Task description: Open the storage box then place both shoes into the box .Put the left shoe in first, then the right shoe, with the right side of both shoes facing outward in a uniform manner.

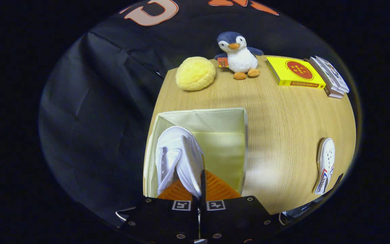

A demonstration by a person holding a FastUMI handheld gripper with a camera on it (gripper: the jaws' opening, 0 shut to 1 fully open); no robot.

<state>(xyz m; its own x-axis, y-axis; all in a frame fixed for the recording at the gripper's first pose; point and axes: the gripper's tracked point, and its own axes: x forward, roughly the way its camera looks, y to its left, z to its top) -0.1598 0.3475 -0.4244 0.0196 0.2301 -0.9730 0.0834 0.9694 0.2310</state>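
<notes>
A pale yellow fabric storage box (235, 117) stands open on the wooden table, just ahead of my fingers. My gripper (200, 189) is shut on a white canvas shoe (178, 156), which hangs toe-forward over the left part of the box's opening. Both fingers press on the shoe's rear edge. A second white shoe (326, 164), with red and blue stripes on its side, lies on the table far to the right of the box.
Beyond the box sit a yellow plush bun (195, 73), a penguin plush (238, 56), a yellow book (295, 72) and a stack of books (330, 78). The table (283, 135) ends at the black cloth wall left of the box.
</notes>
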